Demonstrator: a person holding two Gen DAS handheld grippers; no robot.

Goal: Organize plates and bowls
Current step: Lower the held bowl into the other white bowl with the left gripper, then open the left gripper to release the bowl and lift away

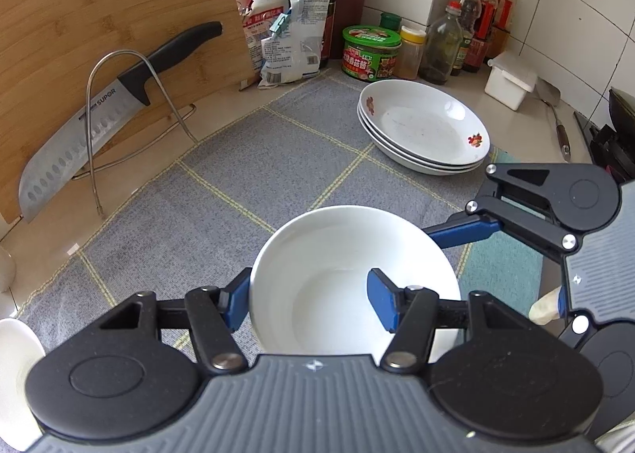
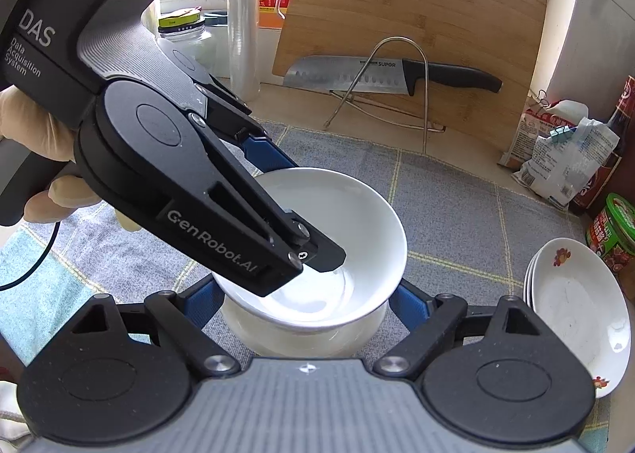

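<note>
Two grippers meet at one white bowl (image 1: 349, 278): the left gripper (image 1: 309, 300) pinches its near rim, one finger inside, one outside. The right gripper (image 2: 305, 300) spreads wide around a lower bowl (image 2: 301, 334) beneath. Stacked plates (image 1: 424, 127) sit far right on the grey cloth (image 1: 246, 179).

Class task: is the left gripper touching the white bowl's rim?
Touching. Left wrist view: the left gripper straddles the white bowl rim, one finger inside, one outside.
</note>
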